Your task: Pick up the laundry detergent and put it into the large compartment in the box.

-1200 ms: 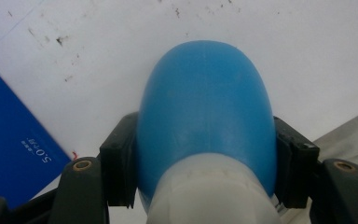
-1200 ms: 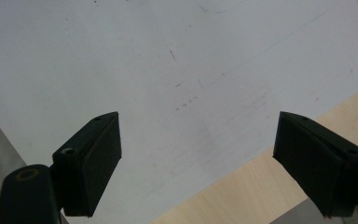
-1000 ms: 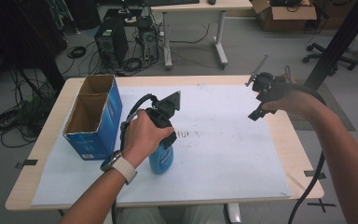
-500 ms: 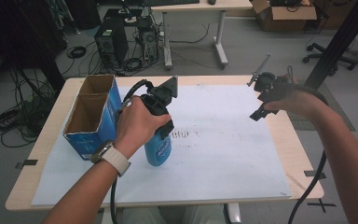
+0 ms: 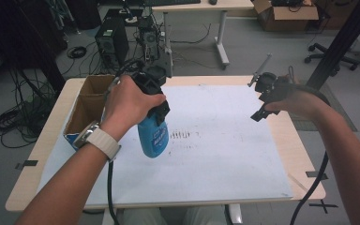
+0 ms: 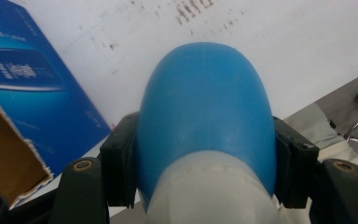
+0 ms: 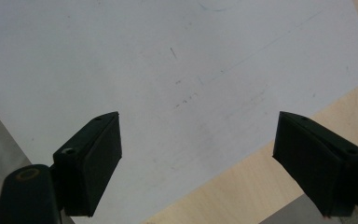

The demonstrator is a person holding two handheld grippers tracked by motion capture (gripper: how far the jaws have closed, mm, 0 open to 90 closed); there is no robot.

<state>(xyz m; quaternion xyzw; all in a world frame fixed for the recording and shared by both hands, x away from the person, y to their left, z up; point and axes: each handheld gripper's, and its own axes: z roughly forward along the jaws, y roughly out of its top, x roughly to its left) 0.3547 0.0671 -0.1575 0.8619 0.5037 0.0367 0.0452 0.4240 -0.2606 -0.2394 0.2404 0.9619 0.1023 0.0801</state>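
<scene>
Left tongs (image 6: 205, 154) clamped on blue bottle (image 5: 153, 137), lifted just right of cardboard box (image 5: 90, 105); right tongs (image 7: 198, 163) spread wide, far right of box, over worktop (image 5: 225, 154)

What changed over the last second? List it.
The left gripper, shut on the blue bottle, lifted it off the white sheet and carried it away from the person, beside the box. The right gripper stayed open, held over the table's right side.
</scene>
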